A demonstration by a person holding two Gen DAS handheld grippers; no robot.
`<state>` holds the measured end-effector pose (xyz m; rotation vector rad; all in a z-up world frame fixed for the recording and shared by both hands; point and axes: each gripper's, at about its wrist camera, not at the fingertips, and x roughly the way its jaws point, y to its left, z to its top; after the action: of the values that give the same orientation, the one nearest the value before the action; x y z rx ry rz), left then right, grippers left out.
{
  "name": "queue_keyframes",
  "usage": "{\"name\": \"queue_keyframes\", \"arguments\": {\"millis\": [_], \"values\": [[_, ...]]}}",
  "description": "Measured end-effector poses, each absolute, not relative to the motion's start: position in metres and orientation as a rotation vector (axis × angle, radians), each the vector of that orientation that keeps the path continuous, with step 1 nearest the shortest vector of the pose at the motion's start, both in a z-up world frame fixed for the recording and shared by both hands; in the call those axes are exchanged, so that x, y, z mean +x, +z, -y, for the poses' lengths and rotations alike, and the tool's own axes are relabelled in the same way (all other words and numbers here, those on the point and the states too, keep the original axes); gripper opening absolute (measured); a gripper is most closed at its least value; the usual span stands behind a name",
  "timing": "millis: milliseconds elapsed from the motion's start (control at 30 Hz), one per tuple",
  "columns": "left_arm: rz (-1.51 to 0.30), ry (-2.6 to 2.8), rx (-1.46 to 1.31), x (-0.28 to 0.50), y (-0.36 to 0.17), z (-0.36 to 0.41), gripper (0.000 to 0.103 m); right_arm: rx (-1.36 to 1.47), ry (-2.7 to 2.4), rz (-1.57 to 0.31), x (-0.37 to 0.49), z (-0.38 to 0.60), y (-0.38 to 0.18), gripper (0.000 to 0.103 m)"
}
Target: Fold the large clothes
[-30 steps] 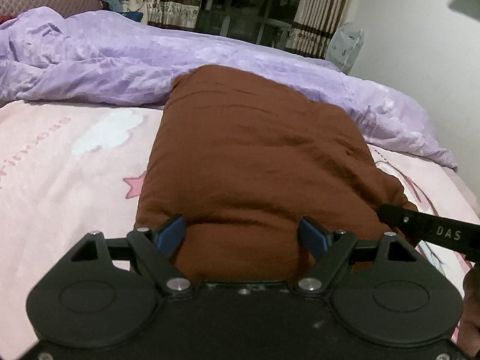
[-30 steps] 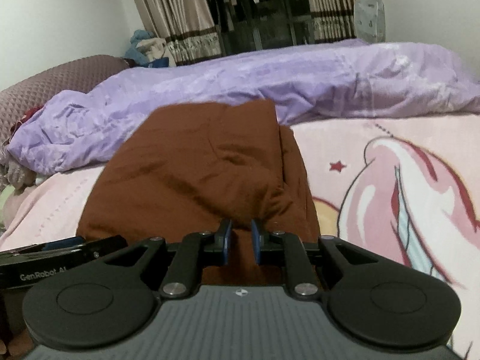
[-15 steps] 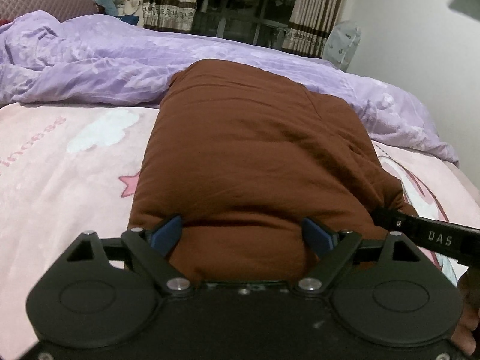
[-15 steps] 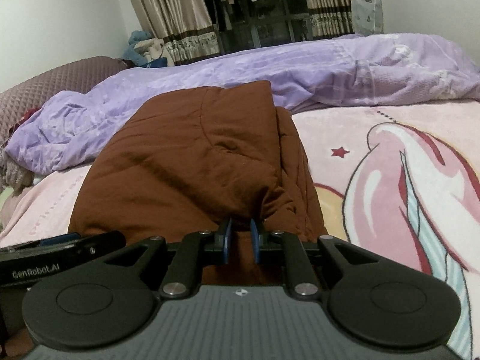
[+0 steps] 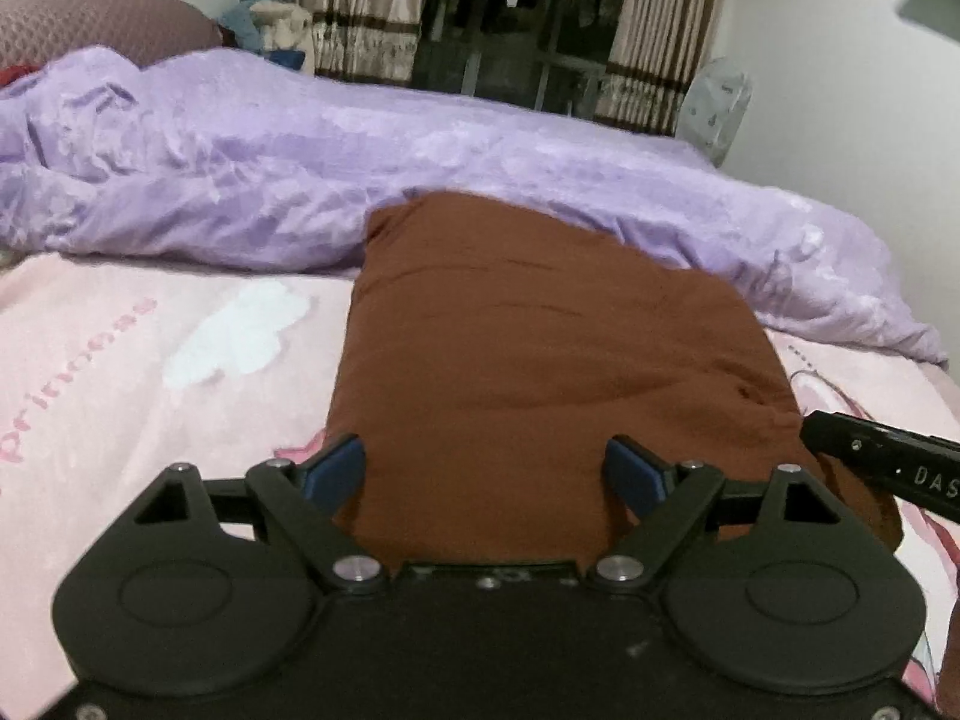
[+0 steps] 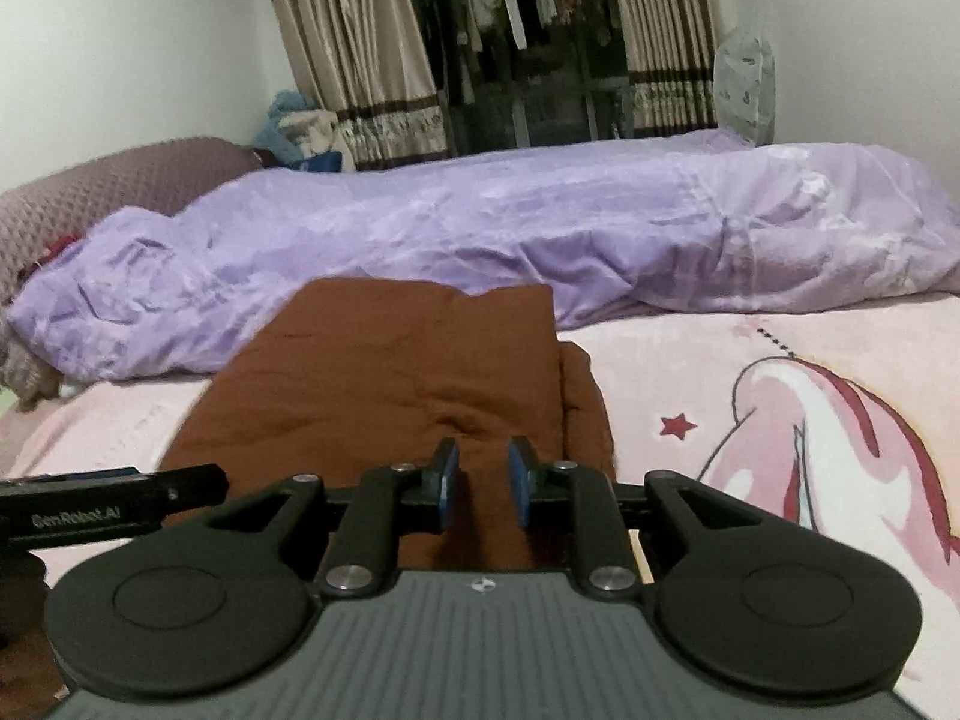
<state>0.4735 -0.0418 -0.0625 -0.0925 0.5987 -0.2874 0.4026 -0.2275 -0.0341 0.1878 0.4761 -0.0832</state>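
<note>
Soft brown garment [image 5: 540, 372] (rectangular, folded).

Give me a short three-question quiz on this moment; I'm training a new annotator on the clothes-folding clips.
1. True or false: the left gripper is wide open, its fingers on either side of the near edge of the brown garment.
2. What lies directly behind the garment? A) purple duvet B) wooden chair C) laundry basket
3. Fill in: the right gripper has its jaws slightly ____, with brown cloth showing between them.

Key: 1 true; 2 A, the purple duvet; 3 apart.
</note>
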Motion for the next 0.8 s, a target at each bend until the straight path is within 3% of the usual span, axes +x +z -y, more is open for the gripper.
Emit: {"name": "queue_keyframes", "arguments": {"millis": [633, 700, 733, 800], "values": [[-0.596, -0.260, -0.055, 0.473, -0.074, 0.048, 0.092, 0.175, -0.104, -0.501, 0.407, 0.222, -0.064, 0.026], [-0.597, -0.251, -0.056, 0.469, -0.068, 0.047, 0.094, 0.164, -0.094, -0.496, 0.405, 0.223, -0.060, 0.030], [-0.597, -0.251, -0.054, 0.465, -0.065, 0.047, 0.098, 0.162, -0.092, -0.492, 0.402, 0.223, -0.058, 0.037], [-0.586, -0.252, -0.027, 0.450, -0.057, 0.046, 0.103, 0.171, -0.094, -0.478, 0.390, 0.223, -0.049, 0.063]]}}
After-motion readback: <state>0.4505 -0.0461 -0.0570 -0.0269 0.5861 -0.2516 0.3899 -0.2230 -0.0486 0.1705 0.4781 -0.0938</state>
